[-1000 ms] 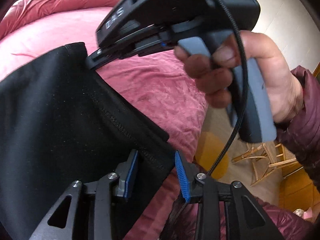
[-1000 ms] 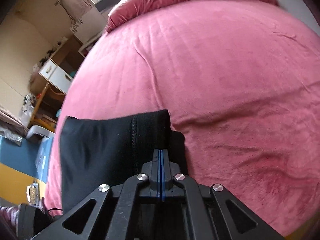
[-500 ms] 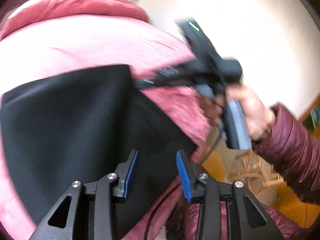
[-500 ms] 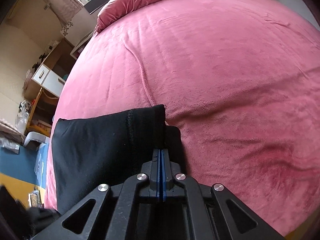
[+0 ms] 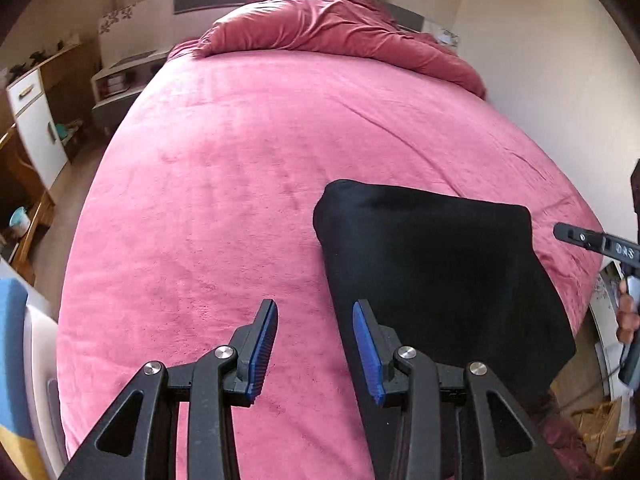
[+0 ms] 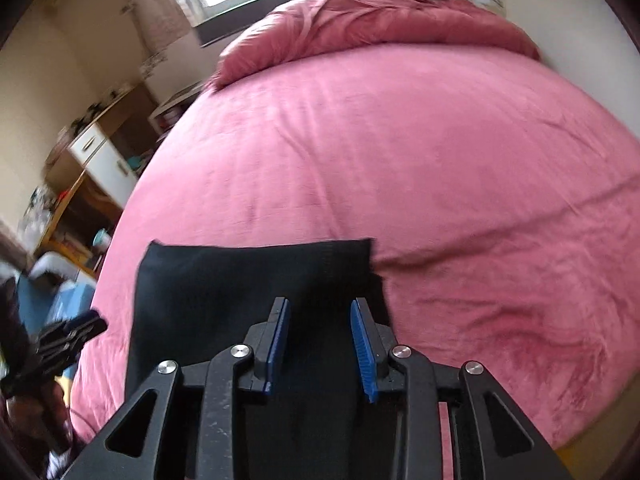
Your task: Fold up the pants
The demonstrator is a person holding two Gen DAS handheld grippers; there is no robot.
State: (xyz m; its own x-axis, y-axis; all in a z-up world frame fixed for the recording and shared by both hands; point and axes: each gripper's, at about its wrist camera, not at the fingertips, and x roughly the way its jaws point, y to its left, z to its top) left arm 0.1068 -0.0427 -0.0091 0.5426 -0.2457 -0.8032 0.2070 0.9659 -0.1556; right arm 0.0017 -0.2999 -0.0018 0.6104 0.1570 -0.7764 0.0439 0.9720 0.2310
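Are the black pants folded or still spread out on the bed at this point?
Folded. The black pants lie as a compact rectangle on the pink bedspread, with no legs trailing; neither open gripper holds them.

Pants [image 6: 256, 280] near edge hidden behind right hand-held gripper [image 6: 320, 344]; pic blurred.

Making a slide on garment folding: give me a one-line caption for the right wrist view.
Right hand-held gripper, open, above folded black pants lying on a pink bed.
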